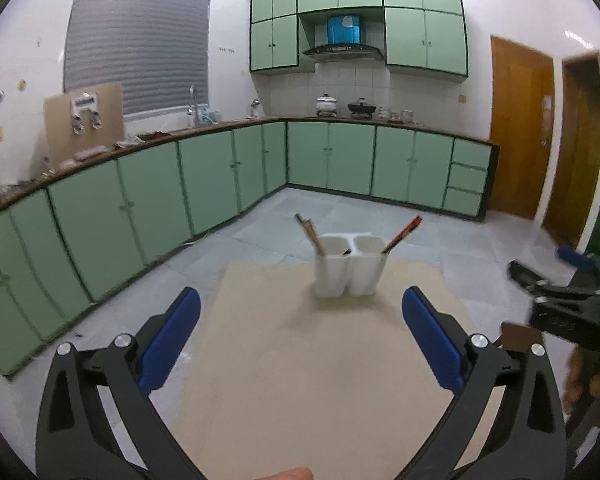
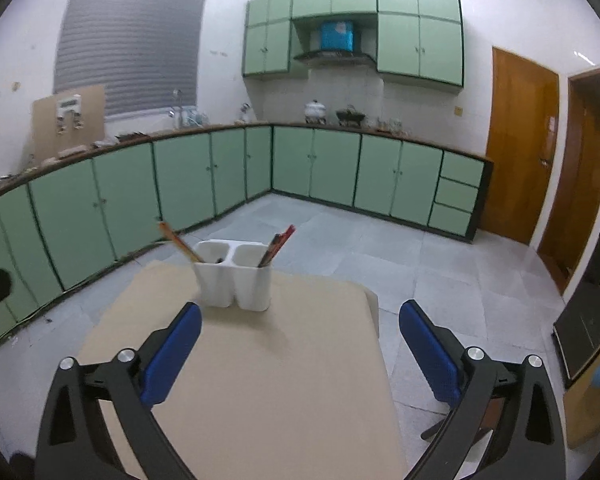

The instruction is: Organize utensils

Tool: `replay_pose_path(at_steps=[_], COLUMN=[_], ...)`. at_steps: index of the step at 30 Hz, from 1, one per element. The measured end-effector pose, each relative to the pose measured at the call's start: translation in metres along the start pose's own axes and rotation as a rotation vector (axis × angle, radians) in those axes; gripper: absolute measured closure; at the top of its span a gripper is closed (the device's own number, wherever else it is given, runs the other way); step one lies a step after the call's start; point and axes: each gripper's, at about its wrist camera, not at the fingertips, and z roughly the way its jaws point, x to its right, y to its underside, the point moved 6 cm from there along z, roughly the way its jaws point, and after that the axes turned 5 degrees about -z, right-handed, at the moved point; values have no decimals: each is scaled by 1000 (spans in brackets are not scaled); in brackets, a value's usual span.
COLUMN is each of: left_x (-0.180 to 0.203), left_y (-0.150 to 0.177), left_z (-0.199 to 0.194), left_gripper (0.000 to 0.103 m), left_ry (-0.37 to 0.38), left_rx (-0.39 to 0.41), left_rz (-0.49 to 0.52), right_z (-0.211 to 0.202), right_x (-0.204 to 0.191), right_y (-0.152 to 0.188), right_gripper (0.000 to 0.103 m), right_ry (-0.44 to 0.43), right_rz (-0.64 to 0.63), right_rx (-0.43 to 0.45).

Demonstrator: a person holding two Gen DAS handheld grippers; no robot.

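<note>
Left gripper (image 1: 301,310): jaws spread wide, blue pads apart with nothing between them, low in the left wrist view over the table.
Right gripper (image 2: 300,325): jaws spread just as wide, empty, low in the right wrist view; it also shows blurred at the right edge of the left wrist view.
Holder (image 1: 348,266): white, two compartments side by side, upright on the far part of the table, centre of the frame, well apart from both grippers.
Left-compartment utensils (image 1: 310,232): pale sticks leaning out to the upper left.
Right-compartment utensils (image 1: 404,234): dark and red sticks leaning out to the upper right.
Table (image 1: 320,380): beige top, bare apart from the holder.
Cabinets (image 1: 148,192): green doors along the back and left of the frame.
Door (image 1: 518,132): brown wood, right side.
</note>
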Motion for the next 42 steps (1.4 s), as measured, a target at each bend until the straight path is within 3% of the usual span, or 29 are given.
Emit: replay_pose_path(at_steps=[7,15,22,32,42], left_x=[-5,-7,-18,-11,1], left_y=[34,59,75,80,98], left_z=[-73,-138,-171,-204,-209], left_gripper=[5,5,5,5,5], left_ry=[38,-16,-33,-84,-101], left_rx=[0,27,26,75,43], left_rz=[-57,-62,-109,-77,-83], right_z=[-96,-160,-188,-209,-213], right_x=[-2,-6,-13,-20,-16], right_y=[28,46,57,67,82], right_gripper=[6,6,6,6,6], right_ry=[-52,-60,-42,-19,20], right_rz=[75,111,81,43,33], right_rx=[43,67,94,106,90])
